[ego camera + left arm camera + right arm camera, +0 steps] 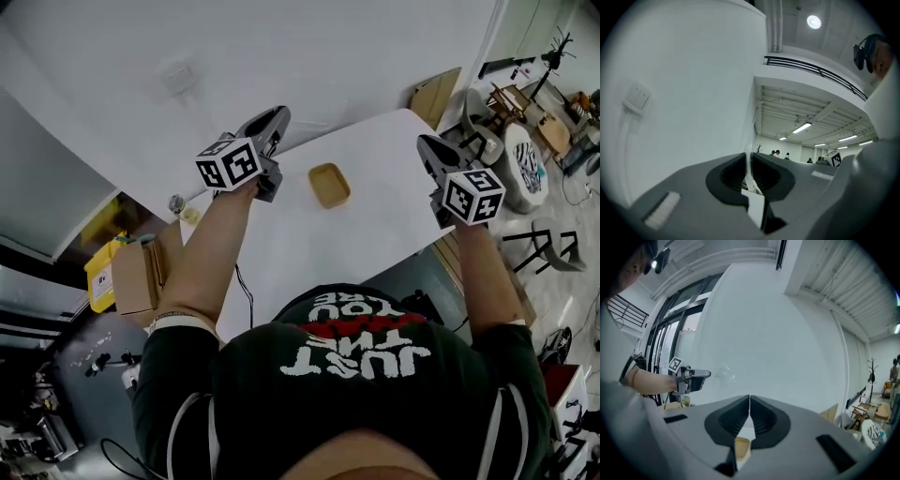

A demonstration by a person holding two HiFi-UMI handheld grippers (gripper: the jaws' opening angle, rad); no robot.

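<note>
I hold both grippers up over a white table (pixel 375 234). My left gripper (pixel 278 114) is shut, empty, and points at the white wall; in the left gripper view its jaws (pixel 750 161) meet tip to tip. My right gripper (pixel 427 142) is also shut and empty, its jaws (pixel 749 399) pressed together. A small tan tray (pixel 329 185) lies on the table between the two grippers, below them; a piece of it shows under the right jaws (pixel 742 448). The right gripper view catches the left gripper (pixel 693 378) in the air to the left.
A cardboard box (pixel 137 276) and a yellow item (pixel 97 274) sit left of the table. Chairs and a round patterned seat (pixel 525 167) crowd the right side. A cardboard sheet (pixel 436 94) leans at the far table corner. A wall switch (pixel 637 98) is on the wall.
</note>
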